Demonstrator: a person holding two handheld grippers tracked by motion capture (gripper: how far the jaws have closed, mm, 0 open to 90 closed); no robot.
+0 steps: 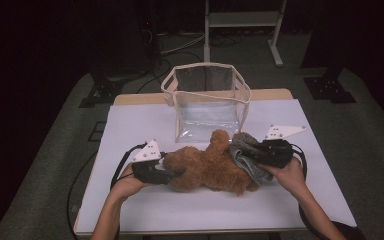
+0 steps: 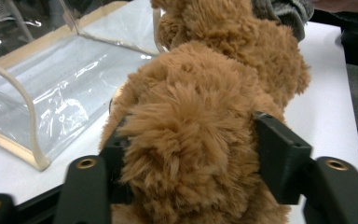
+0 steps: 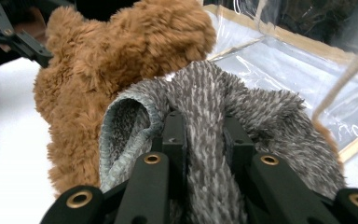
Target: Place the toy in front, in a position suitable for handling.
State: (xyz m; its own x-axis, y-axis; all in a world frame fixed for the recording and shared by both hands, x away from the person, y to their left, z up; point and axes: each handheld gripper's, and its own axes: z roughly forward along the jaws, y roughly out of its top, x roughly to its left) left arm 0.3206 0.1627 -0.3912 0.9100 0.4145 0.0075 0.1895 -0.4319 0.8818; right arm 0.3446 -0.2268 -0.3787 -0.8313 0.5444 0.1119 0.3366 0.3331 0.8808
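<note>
**Both grippers clamped: left on the teddy bear, right on its grey hat**

Teddy bear (image 1: pixel 210 167): brown plush, lying on its side near the middle of the table (image 1: pixel 145 210), head toward the person's right and toward the bag. Left gripper view has it at (image 2: pixel 200 121), right gripper view at (image 3: pixel 121 60).

Grey hat (image 1: pixel 245 152): fuzzy knit, sits at the bear's head end, touching the fur. In the right gripper view (image 3: pixel 214 107) its open rim faces left, ribbed lining visible, a fold of fabric bunched up the middle.

Left gripper (image 1: pixel 167 172): jaws closed on the bear's rear end, fur bulging between and over them (image 2: pixel 189 158). Held in the left hand (image 1: pixel 127 182); cable loops off toward the table's left edge.

Right gripper (image 1: pixel 252 150): jaws pinched on the hat's fold, narrow gap packed with fabric (image 3: pixel 204 140). Right hand (image 1: pixel 290 172) behind it, grey three-cornered plate on top.

Clear plastic bag (image 1: pixel 207 100): cream trim and straps, upright, top open, just behind the bear's head, touching or nearly so. Can't tell which.

Table: white top, wood edge at the far side. Grey carpet around it, a white metal frame farther back.
</note>
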